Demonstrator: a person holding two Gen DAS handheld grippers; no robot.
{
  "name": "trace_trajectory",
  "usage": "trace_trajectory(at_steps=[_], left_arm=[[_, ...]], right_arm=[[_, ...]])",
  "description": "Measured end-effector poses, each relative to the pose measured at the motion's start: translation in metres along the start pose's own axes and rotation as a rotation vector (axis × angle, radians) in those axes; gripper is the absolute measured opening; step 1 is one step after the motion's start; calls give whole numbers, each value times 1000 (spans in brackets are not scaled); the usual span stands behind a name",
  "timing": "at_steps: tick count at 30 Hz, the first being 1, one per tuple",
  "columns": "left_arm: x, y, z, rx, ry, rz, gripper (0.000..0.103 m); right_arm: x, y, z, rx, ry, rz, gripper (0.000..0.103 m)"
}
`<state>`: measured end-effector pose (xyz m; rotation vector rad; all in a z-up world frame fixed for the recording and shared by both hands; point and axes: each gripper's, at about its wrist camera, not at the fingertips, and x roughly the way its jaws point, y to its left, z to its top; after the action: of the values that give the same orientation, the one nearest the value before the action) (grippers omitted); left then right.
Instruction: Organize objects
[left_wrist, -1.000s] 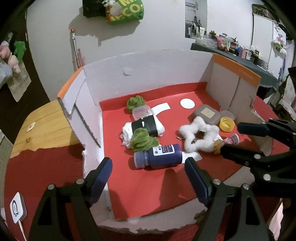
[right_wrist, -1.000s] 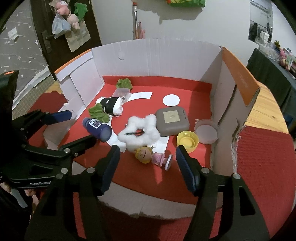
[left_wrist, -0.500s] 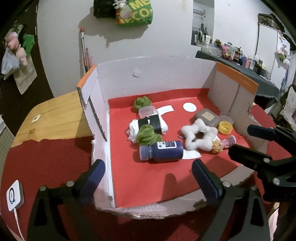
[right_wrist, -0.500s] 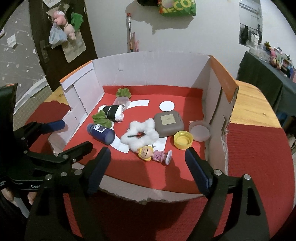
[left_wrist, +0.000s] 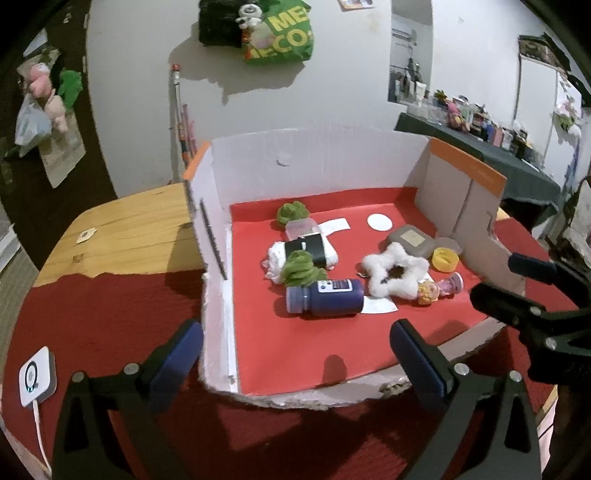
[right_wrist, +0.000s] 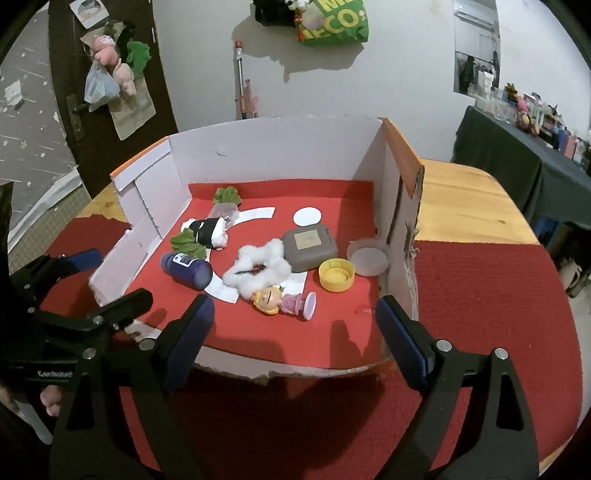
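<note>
Both of my tongs hang short of the cardboard box (left_wrist: 314, 166), over the red cloth (right_wrist: 480, 314) in front of its torn near edge. On my left gripper (left_wrist: 295, 354) the jaws are opening and stand wide, with nothing between the blue pads; on my right gripper (right_wrist: 295, 325) the jaws are opening too, spread wide and gripping nothing. Neither touches any object.

Everything to be organized lies on the red floor of the box, which has three white walls and an open front. Nearest me on the left, a dark blue bottle (left_wrist: 325, 297) lies on its side, just beside a green fuzzy clump (left_wrist: 301, 267) and a white roll with a black band (left_wrist: 306, 251). Behind those sit a small clear tub (left_wrist: 302, 228) and a second green clump (left_wrist: 292, 213) near the back wall. In the middle a white fluffy ring (right_wrist: 258, 267) rests on white paper strips, touching a small doll with yellow hair (right_wrist: 284, 301) that lies on its side. To the right are a grey lidded case (right_wrist: 310, 245), a yellow cap (right_wrist: 336, 275) and a clear round lid (right_wrist: 367, 256) against the right wall. A white paper disc (right_wrist: 307, 216) lies apart, farther back.
</note>
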<state>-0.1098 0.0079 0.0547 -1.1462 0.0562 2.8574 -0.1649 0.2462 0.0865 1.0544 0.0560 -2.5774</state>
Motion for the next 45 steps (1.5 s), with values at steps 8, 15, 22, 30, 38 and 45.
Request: trace_trajectory(at_steps=[8,15,22,30,38,45], left_arm=[[-9,4,-7,-25,-23,12,103],[-9,6,-14,-54,-16,-12,103],[-8,10,-20,-80,-7,-11,103],[-8,13,-23,-81,-16,30,103],[-5,12,-24,-74,-6,33,103],[-6,10,-25,-67,-7,21,103]], right_arm=[[-3,6,-4,-1,-8,3,94],[-7,10,-8,-3,-17,-2,99],[-8,10,-12,4,-25,-7,99],[-11,11,-14,7,-37,-16,99],[-11,11,-15,-1,-36,-22,99],[-11,11,-16,-3,-36,-23,99]])
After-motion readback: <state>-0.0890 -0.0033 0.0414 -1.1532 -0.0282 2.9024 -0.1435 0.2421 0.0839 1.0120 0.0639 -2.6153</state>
